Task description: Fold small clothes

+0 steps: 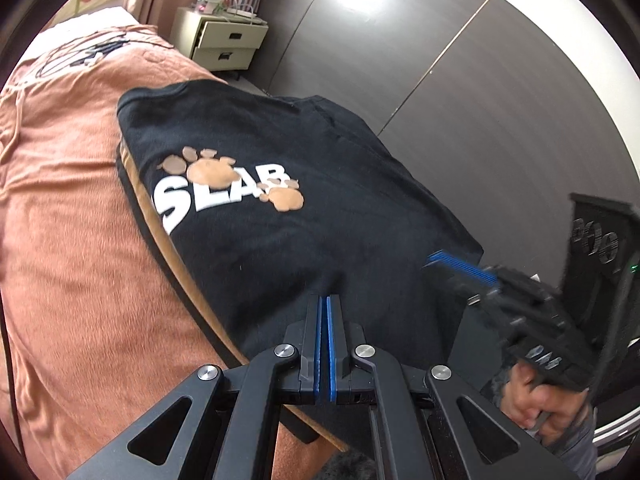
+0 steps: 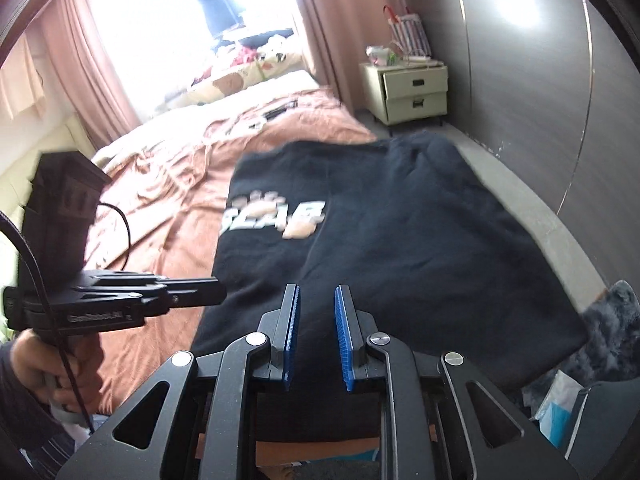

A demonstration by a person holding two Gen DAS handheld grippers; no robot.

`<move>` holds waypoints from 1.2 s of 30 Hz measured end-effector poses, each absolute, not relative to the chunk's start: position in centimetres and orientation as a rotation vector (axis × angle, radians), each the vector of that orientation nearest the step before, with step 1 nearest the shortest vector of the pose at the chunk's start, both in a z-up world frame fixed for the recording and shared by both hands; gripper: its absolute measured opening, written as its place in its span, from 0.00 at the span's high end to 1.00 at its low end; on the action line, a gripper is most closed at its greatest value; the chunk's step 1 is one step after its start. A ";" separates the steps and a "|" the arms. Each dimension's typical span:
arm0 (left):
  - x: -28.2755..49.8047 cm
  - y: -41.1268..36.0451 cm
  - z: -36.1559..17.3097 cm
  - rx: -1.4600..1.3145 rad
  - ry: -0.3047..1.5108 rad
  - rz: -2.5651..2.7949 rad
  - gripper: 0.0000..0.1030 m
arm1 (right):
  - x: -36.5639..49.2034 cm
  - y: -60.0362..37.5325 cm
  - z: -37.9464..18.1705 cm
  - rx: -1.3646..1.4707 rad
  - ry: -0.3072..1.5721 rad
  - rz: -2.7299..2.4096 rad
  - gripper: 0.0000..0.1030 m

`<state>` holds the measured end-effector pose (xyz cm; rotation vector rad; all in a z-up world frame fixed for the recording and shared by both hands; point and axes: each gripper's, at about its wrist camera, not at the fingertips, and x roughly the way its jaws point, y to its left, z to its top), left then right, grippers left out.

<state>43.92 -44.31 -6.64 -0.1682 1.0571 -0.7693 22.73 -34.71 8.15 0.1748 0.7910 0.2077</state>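
Lying mid-frame on the bed (image 1: 60, 208), the shirt (image 1: 280, 216); left tool (image 1: 324, 304) pinched together at its hem, right tool (image 2: 316, 300) apart.

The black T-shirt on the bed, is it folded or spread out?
Mostly spread: the black T-shirt lies print-up on the bed, left edge apparently tucked under.

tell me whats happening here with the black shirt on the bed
A person is working on a black T-shirt spread over an orange-brown bedspread, a handheld gripper in each hand. The left gripper has its jaws nearly together at the shirt's near hem and appears to be pinching the cloth. The right gripper is open, just over the near edge, holding nothing. The shirt's white lettering faces up; one side already looks folded in.
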 end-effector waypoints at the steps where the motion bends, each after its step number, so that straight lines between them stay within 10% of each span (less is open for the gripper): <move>1: 43.7 -44.3 -6.7 -0.169 1.058 -0.771 0.98 | 22.7 -34.5 7.4 0.164 0.817 0.210 0.86; 26: 35.4 -38.0 0.3 -0.118 0.960 -0.729 0.98 | 11.6 -32.2 11.5 0.177 0.766 0.123 0.85; 29: 34.2 -36.4 2.2 -0.114 0.922 -0.701 0.93 | 9.7 -31.7 13.7 0.189 0.734 0.103 0.60; 31: 33.4 -35.1 3.4 -0.111 0.898 -0.680 0.81 | 8.4 -31.0 15.2 0.165 0.699 0.075 0.25; 36: 31.1 -31.6 6.9 -0.107 0.809 -0.640 0.31 | 6.0 -28.4 18.0 0.105 0.667 0.012 0.09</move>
